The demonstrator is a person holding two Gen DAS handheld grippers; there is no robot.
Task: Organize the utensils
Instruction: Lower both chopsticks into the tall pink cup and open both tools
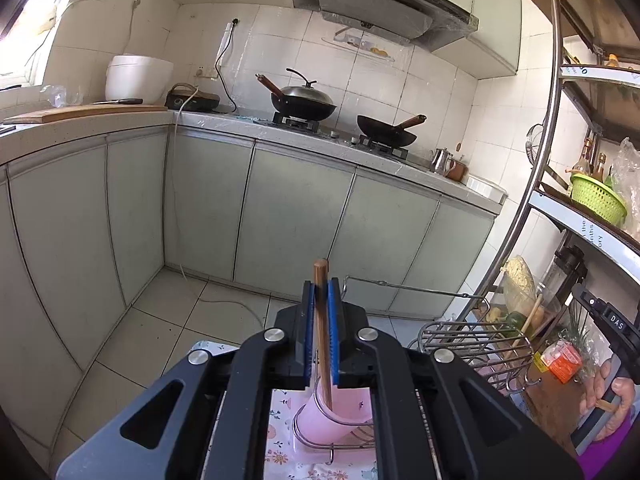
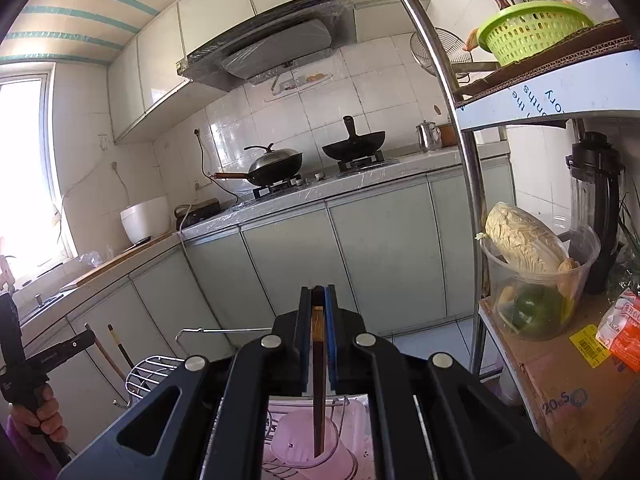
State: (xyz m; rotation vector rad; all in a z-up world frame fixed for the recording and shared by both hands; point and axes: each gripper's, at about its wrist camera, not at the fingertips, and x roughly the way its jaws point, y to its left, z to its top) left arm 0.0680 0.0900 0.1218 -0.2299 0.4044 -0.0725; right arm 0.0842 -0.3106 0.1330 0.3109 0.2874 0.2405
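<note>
My left gripper (image 1: pixel 320 292) is shut on a brown wooden chopstick (image 1: pixel 322 332) held upright, its lower end inside a pink cup (image 1: pixel 332 420) that sits in a wire holder. My right gripper (image 2: pixel 318 296) is shut on a dark chopstick (image 2: pixel 319 380), also upright, its lower end over a pink cup (image 2: pixel 304 448) in the wire rack. Each gripper's handle and holding hand shows at the edge of the other view, the right one (image 1: pixel 608 320) and the left one (image 2: pixel 16 360).
A wire dish rack (image 1: pixel 476 344) stands right of the cup on a floral cloth (image 1: pixel 280 440). A metal shelf unit (image 2: pixel 468 160) holds a green basket (image 2: pixel 532 32), a tub of vegetables (image 2: pixel 536 280) and a cardboard box (image 2: pixel 572 392). Counter with woks (image 1: pixel 304 100) lies across the room.
</note>
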